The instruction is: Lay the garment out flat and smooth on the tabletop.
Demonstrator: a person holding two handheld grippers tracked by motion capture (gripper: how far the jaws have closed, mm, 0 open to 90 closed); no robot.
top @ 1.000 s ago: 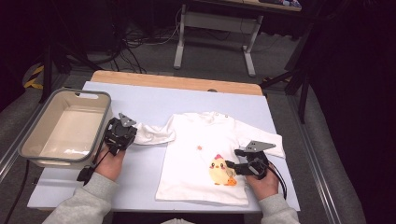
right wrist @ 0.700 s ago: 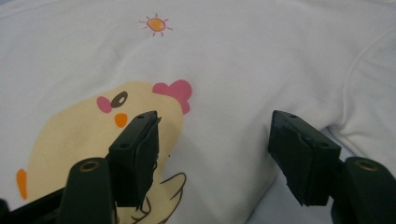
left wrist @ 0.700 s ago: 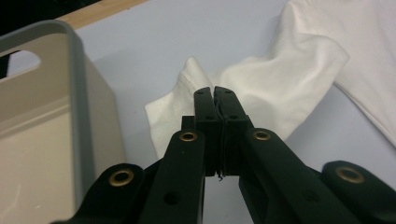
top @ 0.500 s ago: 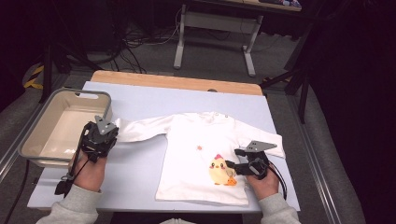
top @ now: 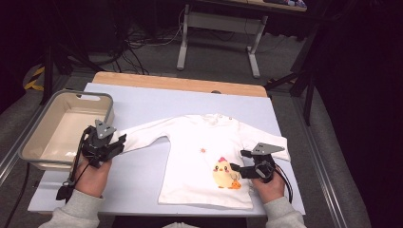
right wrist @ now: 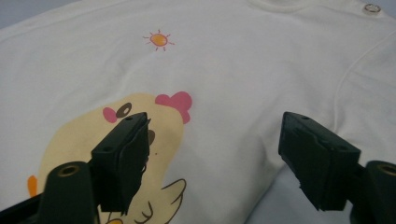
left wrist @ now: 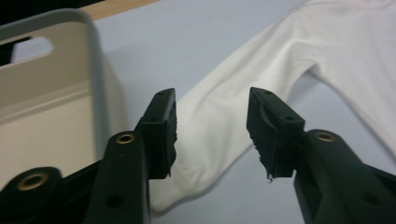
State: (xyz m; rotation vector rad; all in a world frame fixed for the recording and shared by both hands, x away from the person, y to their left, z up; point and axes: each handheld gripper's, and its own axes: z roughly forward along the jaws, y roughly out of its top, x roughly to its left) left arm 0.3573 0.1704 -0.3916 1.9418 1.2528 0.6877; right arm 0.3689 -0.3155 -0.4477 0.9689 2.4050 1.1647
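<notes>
A white long-sleeved shirt (top: pixel 199 161) with a yellow chick print (right wrist: pixel 84 149) lies flat on the pale table (top: pixel 142 190). Its left sleeve (top: pixel 142 133) stretches out toward the bin. My left gripper (top: pixel 119 142) sits at the cuff. Its jaws have just been opening and stand apart over the sleeve (left wrist: pixel 210 126) without pressing it. My right gripper (top: pixel 240 164) rests at the shirt's right side beside the chick. In the right gripper view its jaws have just been opening too, and my right gripper (right wrist: pixel 217 130) stands open with the shirt front (right wrist: pixel 233 60) flat beneath it.
A beige bin (top: pixel 28 142) with a grey rim stands at the table's left edge, right next to my left gripper; its wall (left wrist: pixel 95 79) is close in the left gripper view. A wooden strip (top: pixel 180 83) runs along the far edge. Table legs and cables lie beyond.
My left gripper carried the bunched sleeve leftward toward the bin, stretching it out straight, then opened and let it go. The right hand has stayed in place.
</notes>
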